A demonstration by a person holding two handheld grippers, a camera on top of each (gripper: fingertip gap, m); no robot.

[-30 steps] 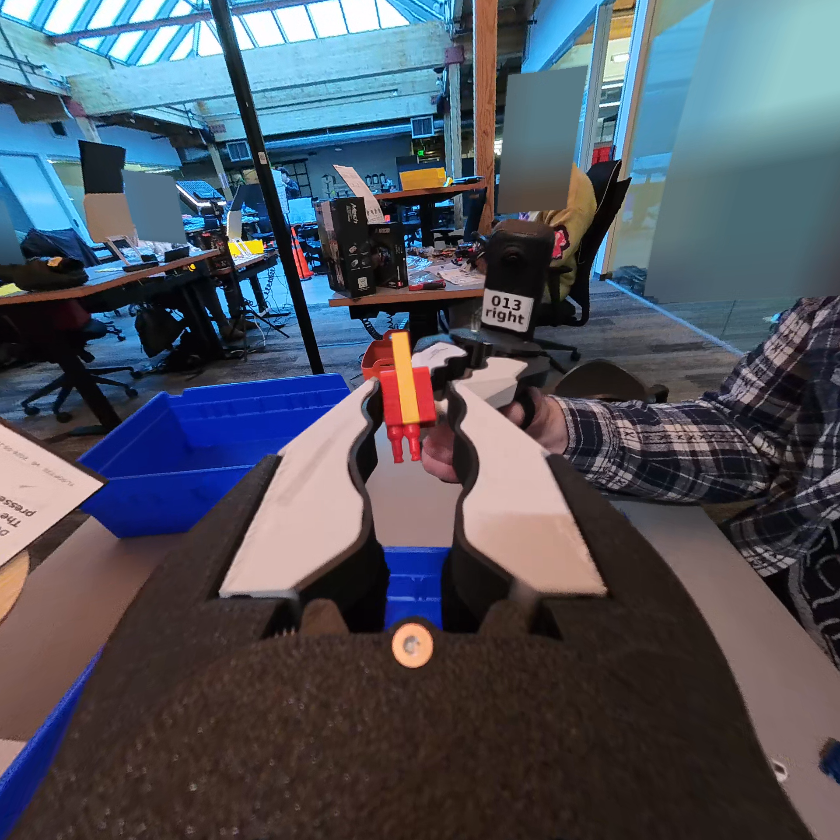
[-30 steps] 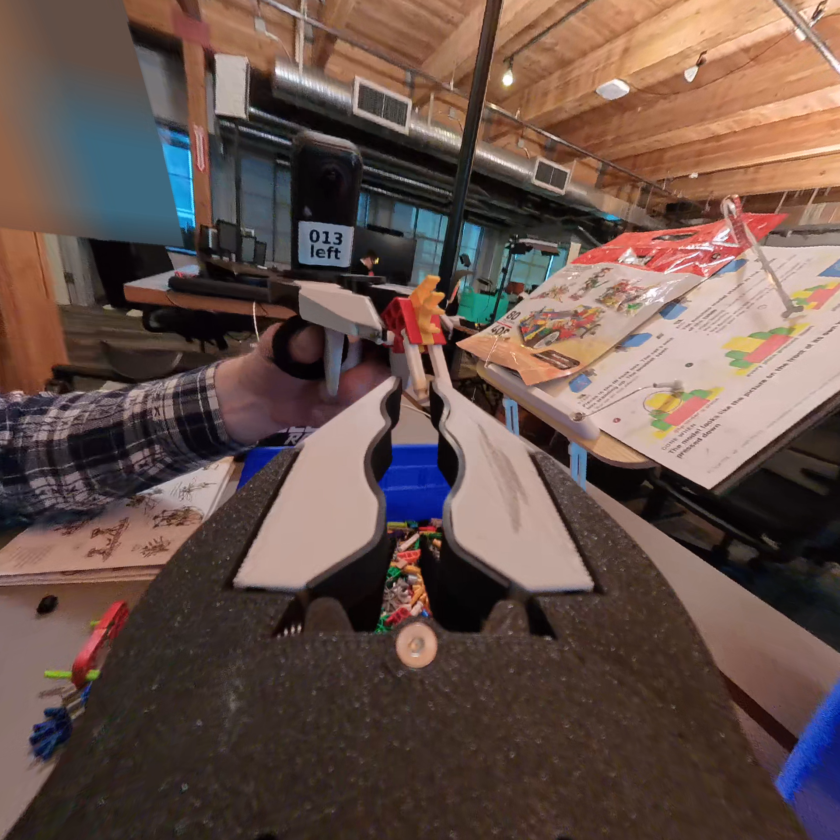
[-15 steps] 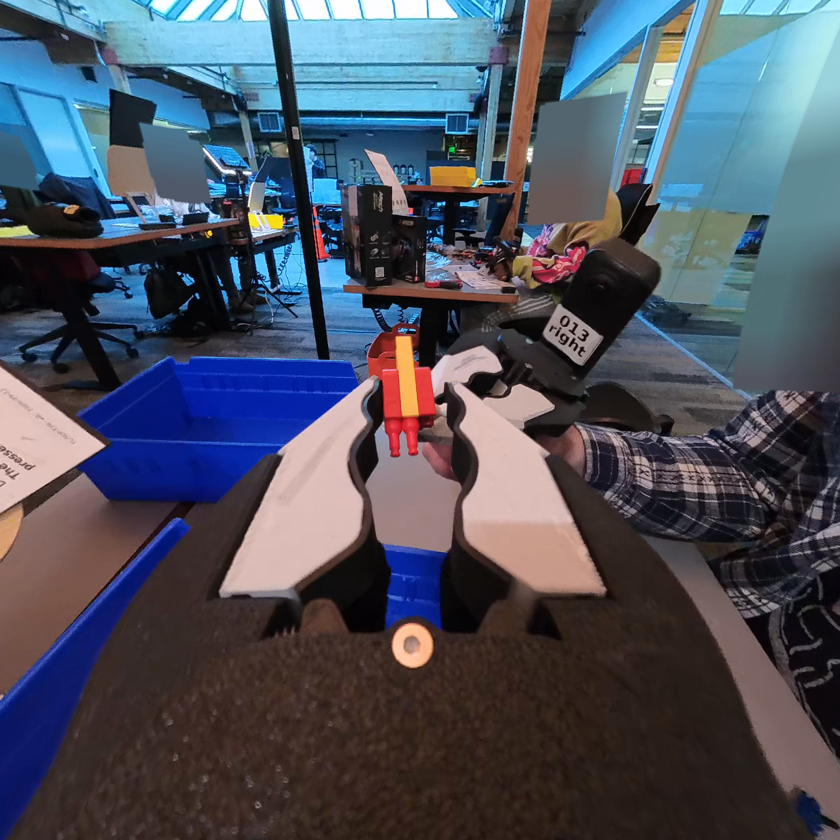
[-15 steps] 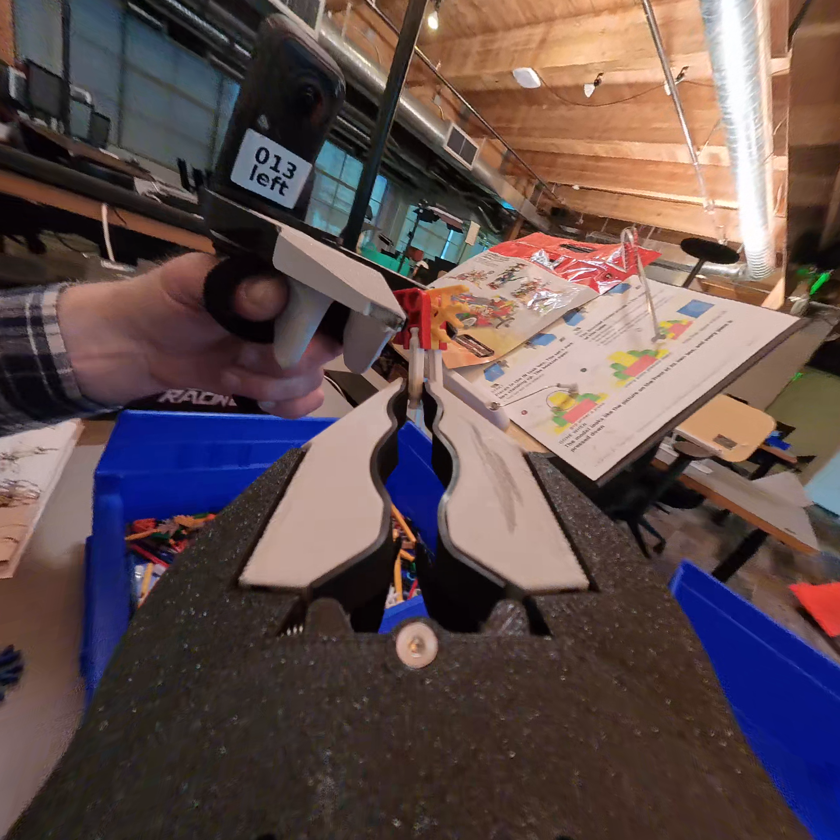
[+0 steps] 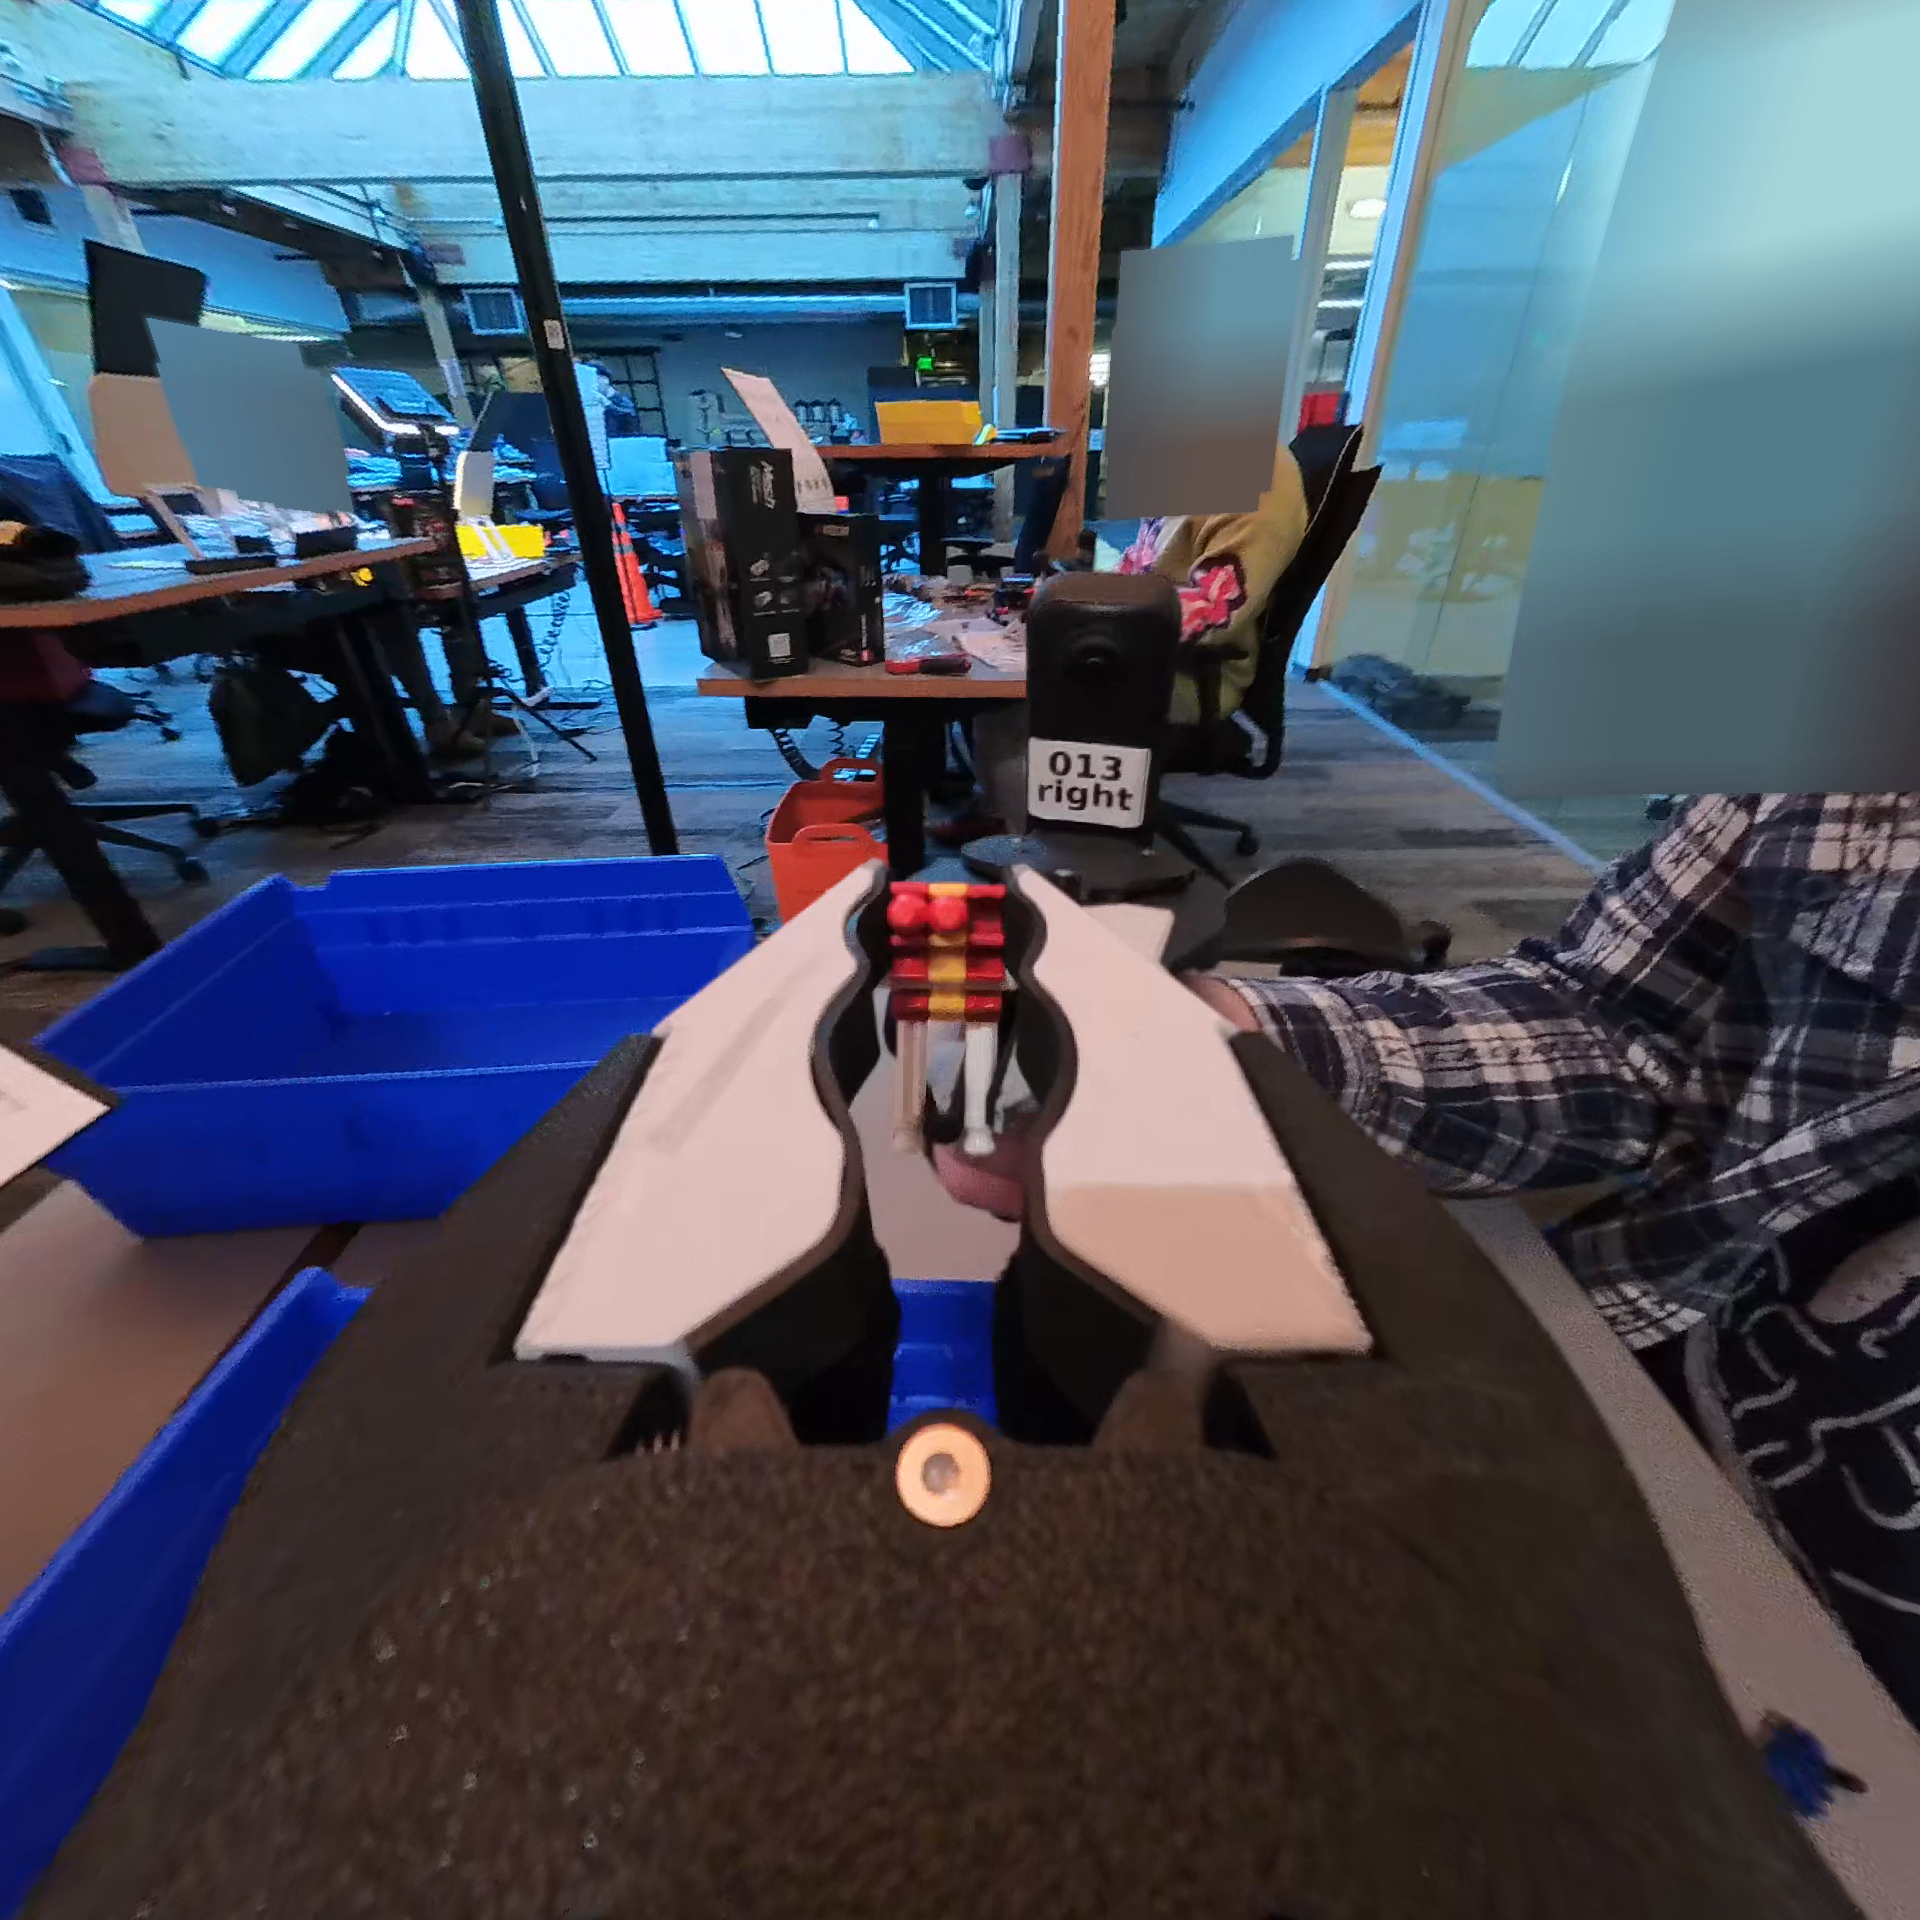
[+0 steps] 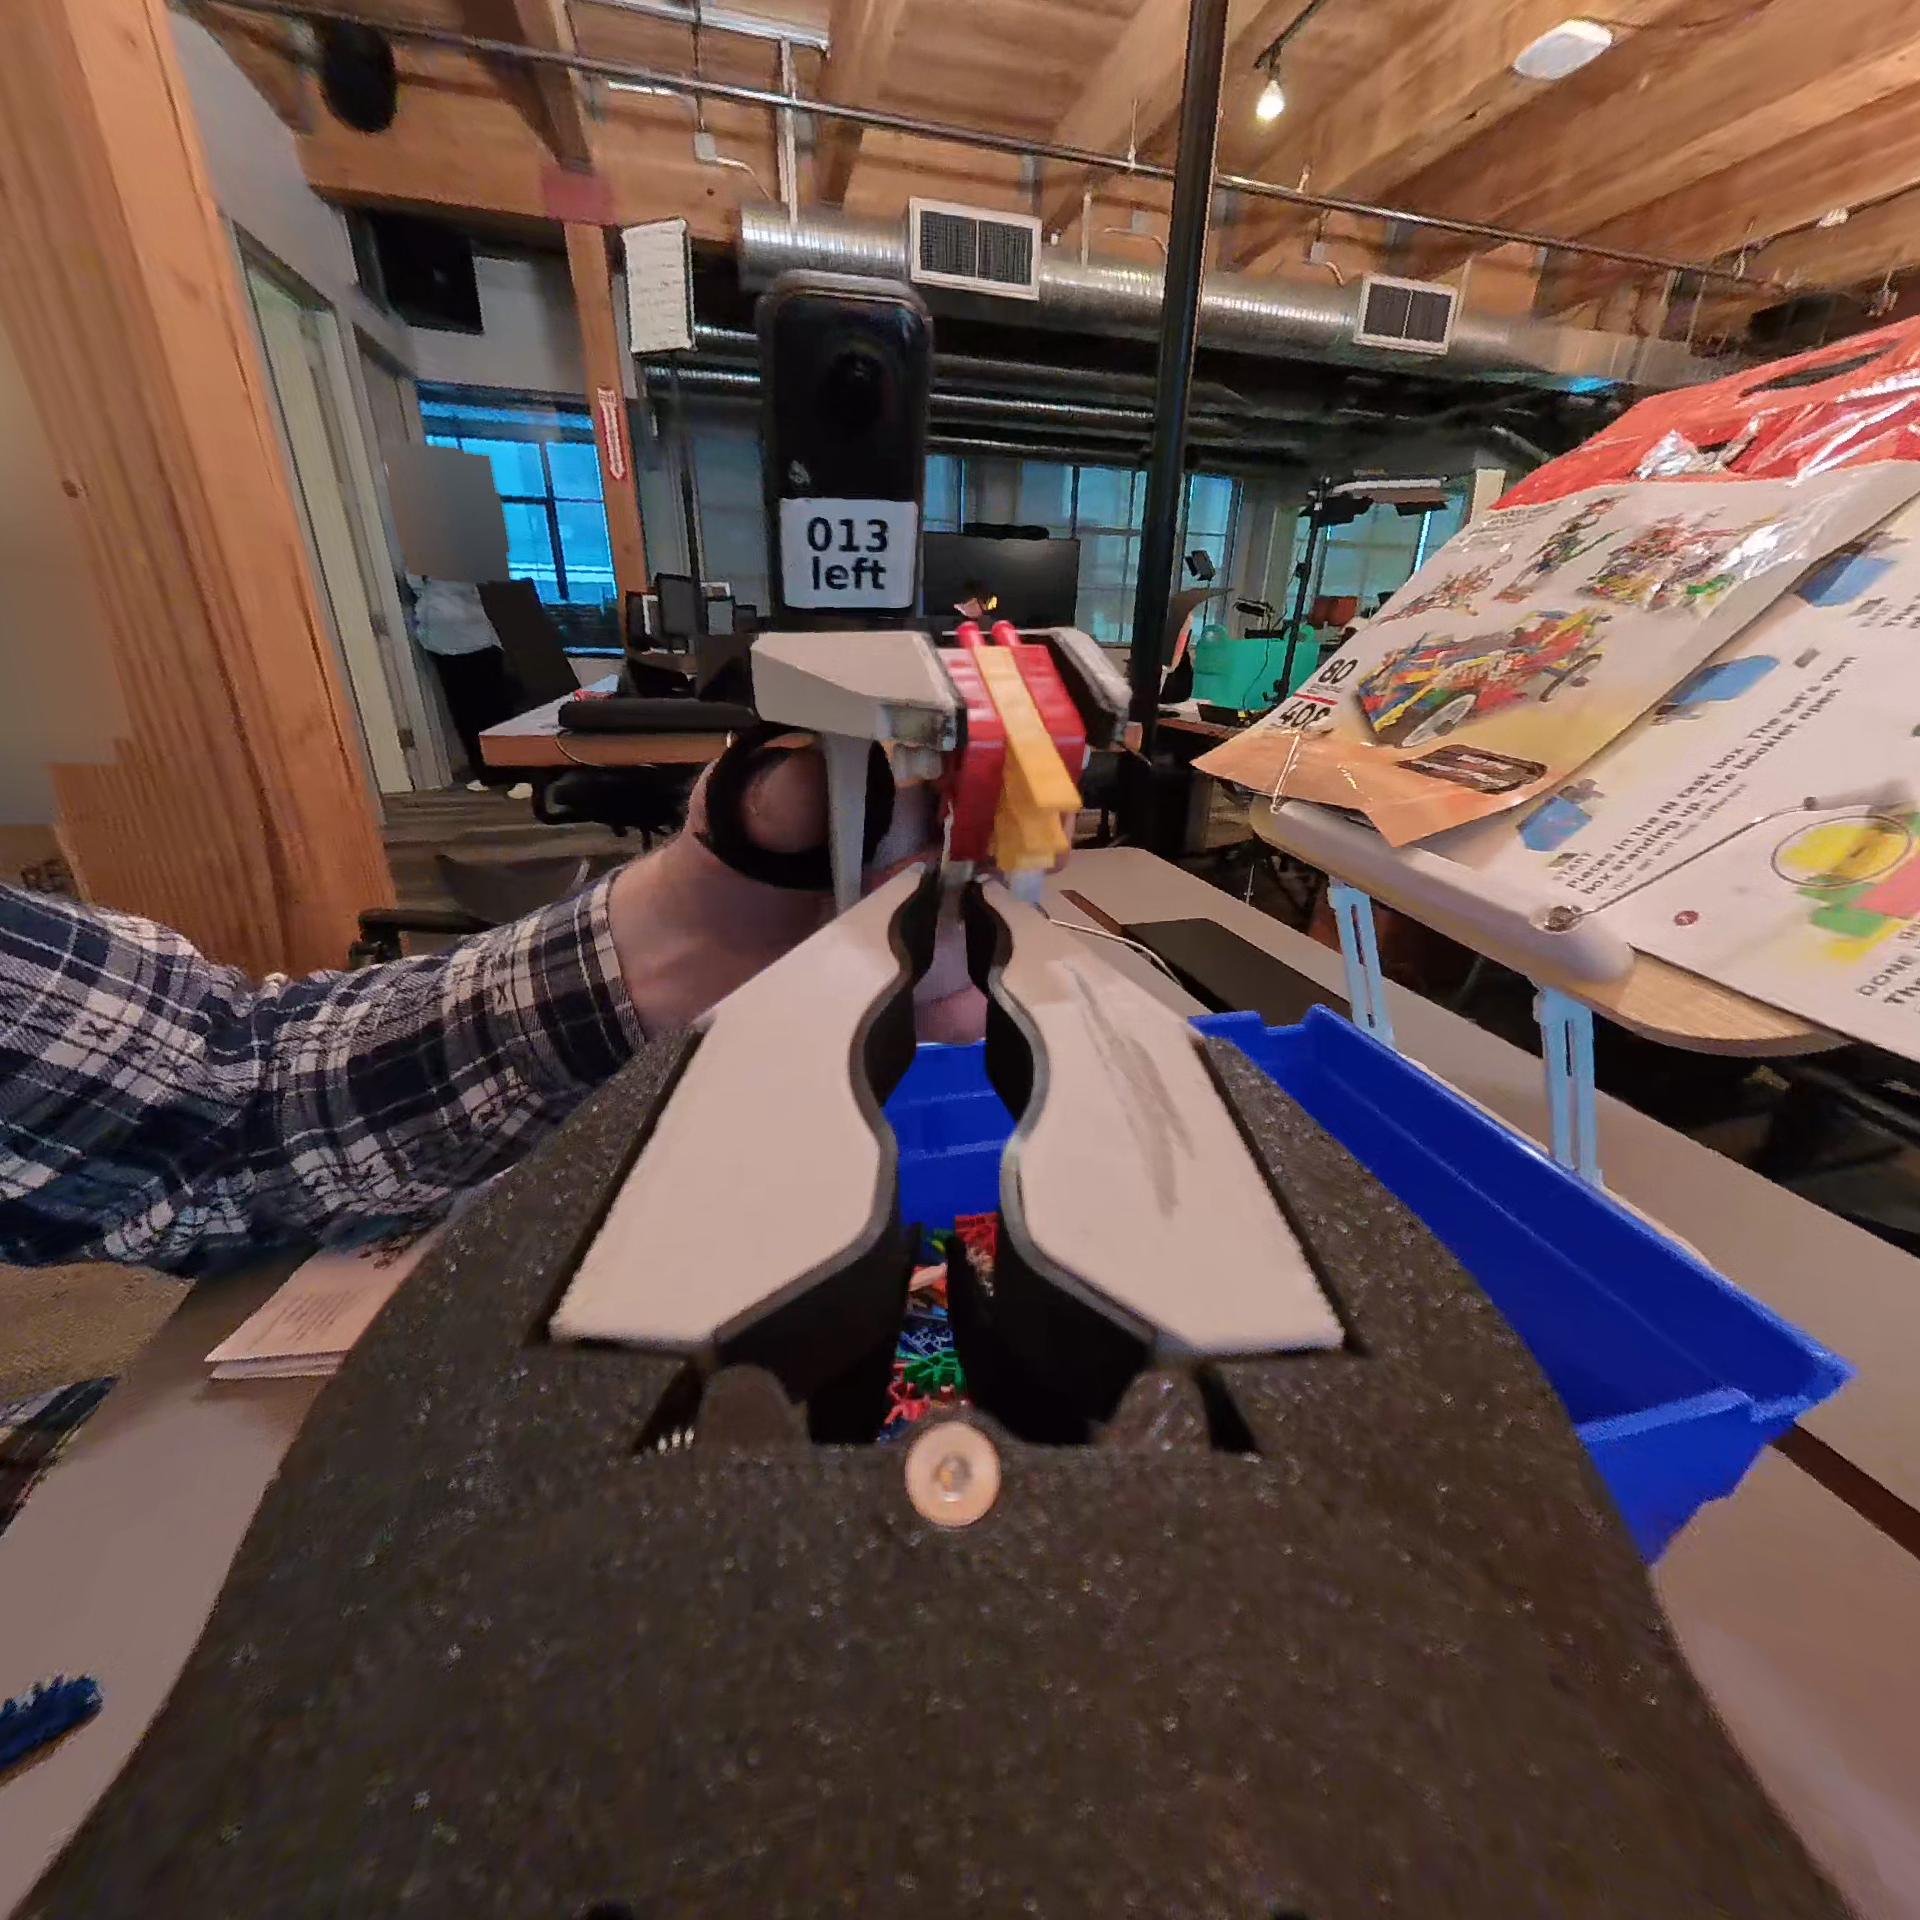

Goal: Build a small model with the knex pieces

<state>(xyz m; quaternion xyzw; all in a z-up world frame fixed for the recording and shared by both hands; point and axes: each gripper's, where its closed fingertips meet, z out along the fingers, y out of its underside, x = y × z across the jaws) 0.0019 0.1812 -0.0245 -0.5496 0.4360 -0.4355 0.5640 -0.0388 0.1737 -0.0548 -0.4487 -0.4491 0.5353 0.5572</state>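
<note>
Left gripper [image 5: 945, 920] is clamping the red-and-yellow block stack [image 5: 945, 961] between its fingertips, jaws narrowed onto it; two white rods [image 5: 977, 1091] are hanging below the stack; right gripper [image 6: 951, 894] is pinching those rods, jaws nearly closed (contact partly hidden); both are hovering above a blue bin [image 6: 1455, 1174] of mixed pieces.
</note>
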